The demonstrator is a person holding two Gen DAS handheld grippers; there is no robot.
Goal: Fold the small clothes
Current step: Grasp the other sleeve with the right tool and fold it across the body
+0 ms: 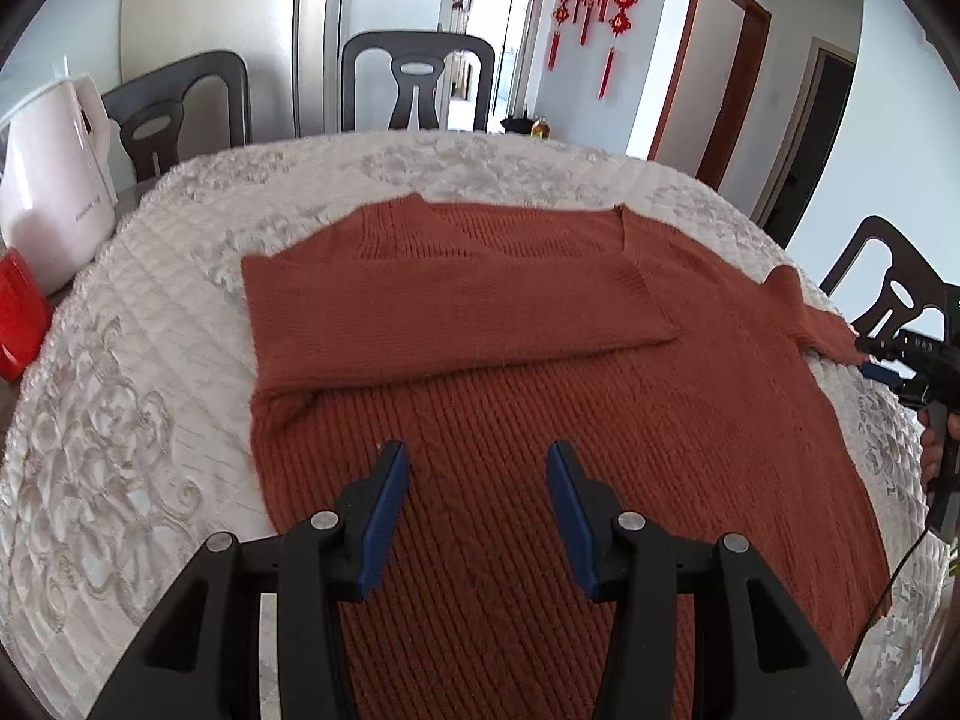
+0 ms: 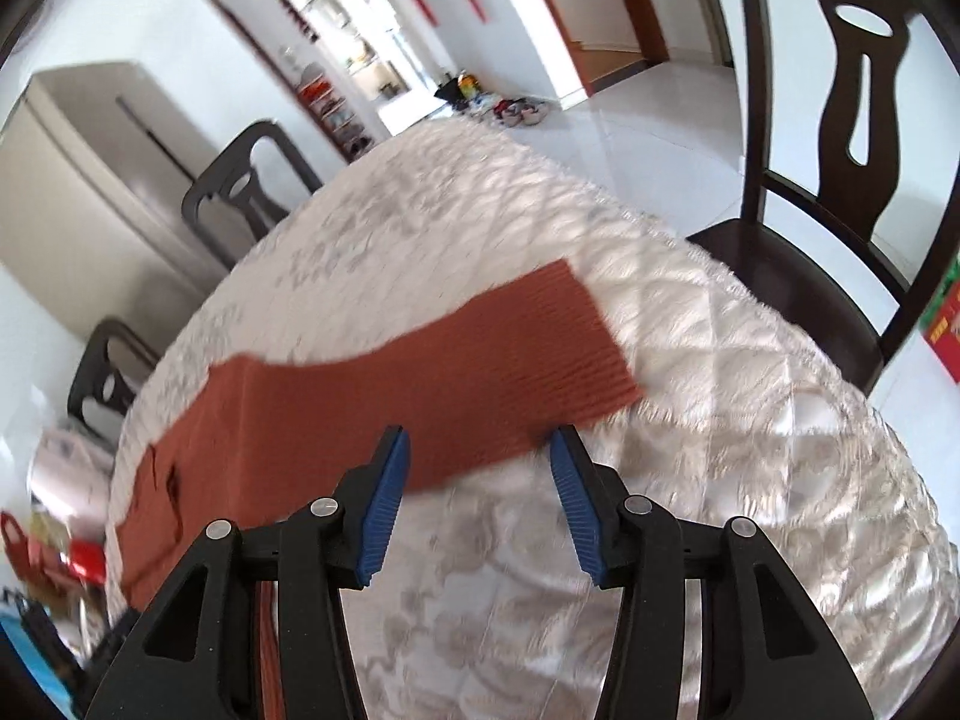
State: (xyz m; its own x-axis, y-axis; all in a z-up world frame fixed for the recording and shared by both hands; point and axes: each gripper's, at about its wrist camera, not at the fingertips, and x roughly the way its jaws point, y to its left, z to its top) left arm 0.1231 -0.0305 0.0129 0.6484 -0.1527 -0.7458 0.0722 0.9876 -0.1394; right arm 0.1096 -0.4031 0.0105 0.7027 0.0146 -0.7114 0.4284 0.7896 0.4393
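A rust-orange knit sweater (image 1: 510,420) lies flat on the white quilted table cover (image 1: 120,420). Its left sleeve (image 1: 456,312) is folded across the chest. Its right sleeve (image 2: 480,372) stretches out sideways toward the table's right edge. My left gripper (image 1: 478,462) is open and empty, hovering over the sweater's lower body. My right gripper (image 2: 480,450) is open and empty, just above the near edge of the outstretched sleeve close to its cuff; it also shows at the right edge of the left wrist view (image 1: 900,360), by the cuff.
A pale pink kettle (image 1: 54,198) and a red object (image 1: 18,324) stand at the table's left edge. Dark wooden chairs (image 1: 417,84) surround the table; one (image 2: 840,180) stands close to the right side. The table edge curves off near the sleeve cuff.
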